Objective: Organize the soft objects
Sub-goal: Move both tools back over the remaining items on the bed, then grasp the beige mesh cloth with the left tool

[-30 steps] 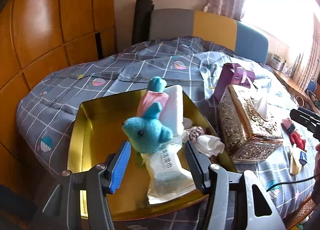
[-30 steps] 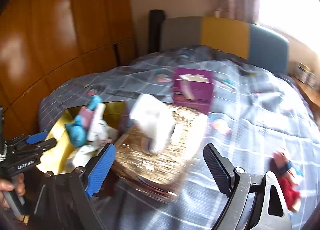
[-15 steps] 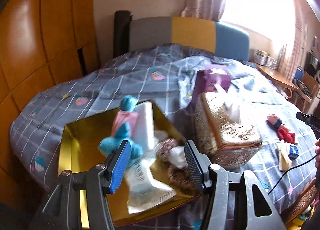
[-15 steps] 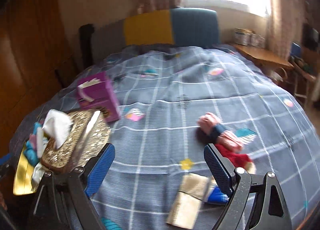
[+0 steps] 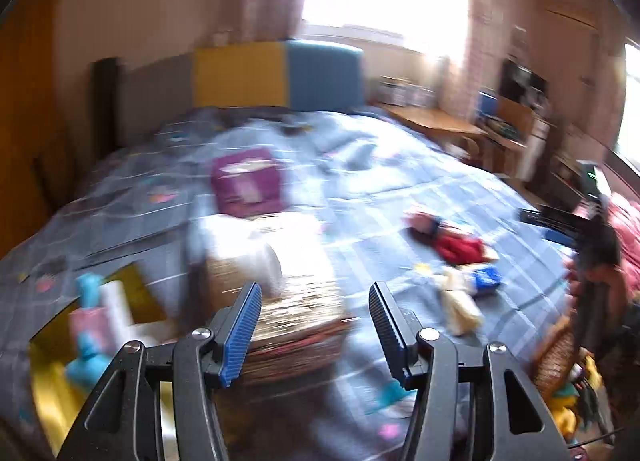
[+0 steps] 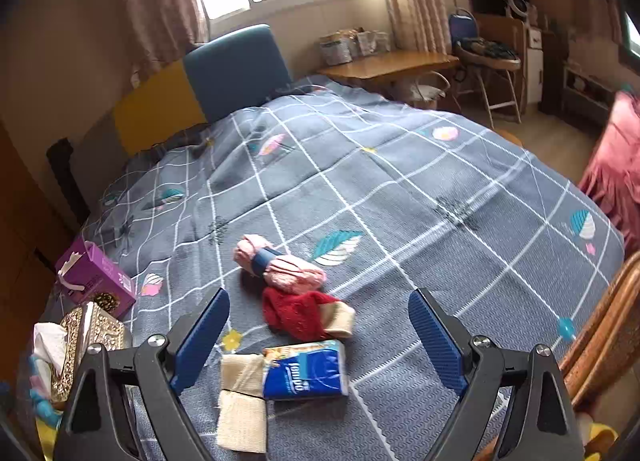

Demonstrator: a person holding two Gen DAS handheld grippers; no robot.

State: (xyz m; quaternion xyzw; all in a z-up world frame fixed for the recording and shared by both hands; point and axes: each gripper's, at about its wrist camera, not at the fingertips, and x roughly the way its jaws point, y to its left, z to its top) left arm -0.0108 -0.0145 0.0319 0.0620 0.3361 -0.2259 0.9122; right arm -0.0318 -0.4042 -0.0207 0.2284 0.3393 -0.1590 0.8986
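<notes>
On the grey checked bedspread lie a pink rolled cloth with a blue band (image 6: 279, 265), a red knitted piece (image 6: 298, 313), a blue tissue pack (image 6: 306, 369) and a beige folded cloth (image 6: 242, 401). My right gripper (image 6: 318, 345) hovers over the red piece and the tissue pack, open and empty. The left wrist view is blurred: my left gripper (image 5: 314, 327) is open and empty above the gold tissue box (image 5: 288, 309). The yellow tray (image 5: 48, 385) at lower left holds a blue plush toy (image 5: 86, 361) and white packs. The same soft items (image 5: 460, 249) lie to the right.
A purple box (image 6: 94, 275) stands behind the gold tissue box (image 6: 86, 341). A colour-block headboard (image 6: 200, 81), a wooden desk (image 6: 384, 61) and a chair lie beyond the bed. A wicker chair edge (image 6: 600, 341) is at the right, with pink fabric (image 6: 616, 169) behind.
Both views swung right, away from the yellow tray. The right gripper came over the loose soft items on the bedspread; the left now faces the tissue box. Both stayed open.
</notes>
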